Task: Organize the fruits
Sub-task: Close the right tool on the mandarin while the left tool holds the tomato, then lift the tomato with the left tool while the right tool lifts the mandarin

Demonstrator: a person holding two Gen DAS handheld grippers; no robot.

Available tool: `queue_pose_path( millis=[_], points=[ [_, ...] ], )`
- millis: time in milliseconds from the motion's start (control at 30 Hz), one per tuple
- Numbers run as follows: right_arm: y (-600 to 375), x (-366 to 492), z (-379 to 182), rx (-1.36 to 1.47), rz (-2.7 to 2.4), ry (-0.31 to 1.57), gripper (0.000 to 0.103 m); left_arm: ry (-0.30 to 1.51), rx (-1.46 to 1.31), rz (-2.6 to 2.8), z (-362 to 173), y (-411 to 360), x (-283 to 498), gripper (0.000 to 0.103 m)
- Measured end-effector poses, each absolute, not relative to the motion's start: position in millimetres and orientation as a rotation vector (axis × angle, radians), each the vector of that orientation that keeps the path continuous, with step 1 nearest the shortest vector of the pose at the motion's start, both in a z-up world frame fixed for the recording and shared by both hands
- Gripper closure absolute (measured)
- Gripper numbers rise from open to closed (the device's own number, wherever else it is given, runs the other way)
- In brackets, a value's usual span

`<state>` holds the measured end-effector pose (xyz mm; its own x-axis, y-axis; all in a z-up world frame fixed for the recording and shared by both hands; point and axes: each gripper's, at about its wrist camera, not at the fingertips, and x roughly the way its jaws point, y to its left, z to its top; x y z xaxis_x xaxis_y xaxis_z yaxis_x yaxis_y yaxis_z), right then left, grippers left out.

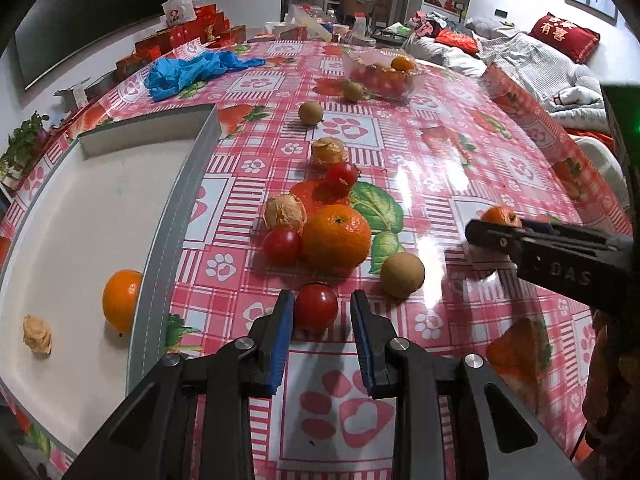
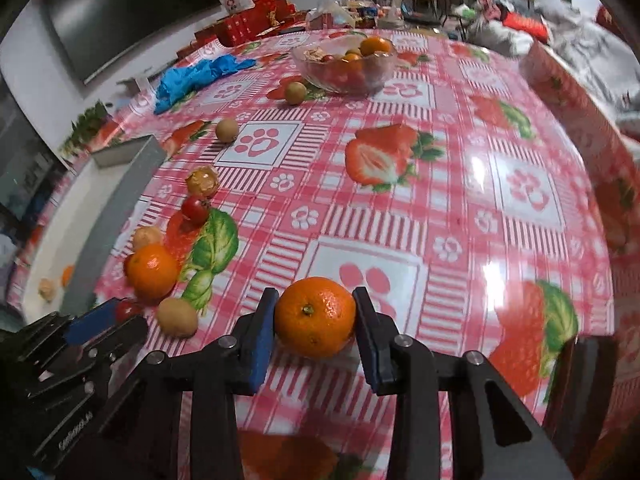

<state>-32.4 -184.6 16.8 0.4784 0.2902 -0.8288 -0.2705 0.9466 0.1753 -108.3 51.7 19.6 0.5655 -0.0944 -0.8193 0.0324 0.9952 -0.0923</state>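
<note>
A tabletop [image 2: 440, 160] in a pink checked cloth is carrying loose fruit [image 1: 336, 238], a grey tray [image 1: 172, 240] and a glass bowl [image 2: 384, 68].
The right gripper [image 2: 316, 320] is squeezing an orange [image 2: 315, 317] between both fingers near the front edge, with wide bare cloth lying to its right. The left gripper [image 1: 322, 312] is pinching a small red tomato [image 1: 317, 307] near the tray's wall at the left edge. The loose fruit is crowding the strip beside that wall. The bowl is sitting near the far edge.
</note>
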Motion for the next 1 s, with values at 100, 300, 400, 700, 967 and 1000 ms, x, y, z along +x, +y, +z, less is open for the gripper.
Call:
queue_pose_path(
  millis=[100, 300, 400, 700, 967, 1000],
  points=[
    [-193, -38, 17, 0.066, 0.348, 1.031, 0.062, 0.949, -0.065, -0.090, 27, 51, -112, 0.072],
    [-197, -47, 21, 0.088, 0.353, 1.033, 0.062, 0.937, -0.066, -0.099, 31, 50, -117, 0.072],
    [-196, -51, 23, 0.087, 0.360, 1.031, 0.062, 0.943, -0.071, -0.099, 30, 53, -119, 0.072],
    [-189, -50, 22, 0.072, 0.351, 1.046, 0.061, 0.954, -0.089, -0.078, 27, 61, -119, 0.072],
    [-189, -50, 21, 0.059, 0.351, 1.050, 0.061, 0.981, -0.080, -0.067, 16, 61, -107, 0.072],
    [-189, -49, 20, 0.059, 0.353, 1.052, 0.061, 0.983, -0.083, -0.065, 16, 61, -106, 0.072]
  ],
)
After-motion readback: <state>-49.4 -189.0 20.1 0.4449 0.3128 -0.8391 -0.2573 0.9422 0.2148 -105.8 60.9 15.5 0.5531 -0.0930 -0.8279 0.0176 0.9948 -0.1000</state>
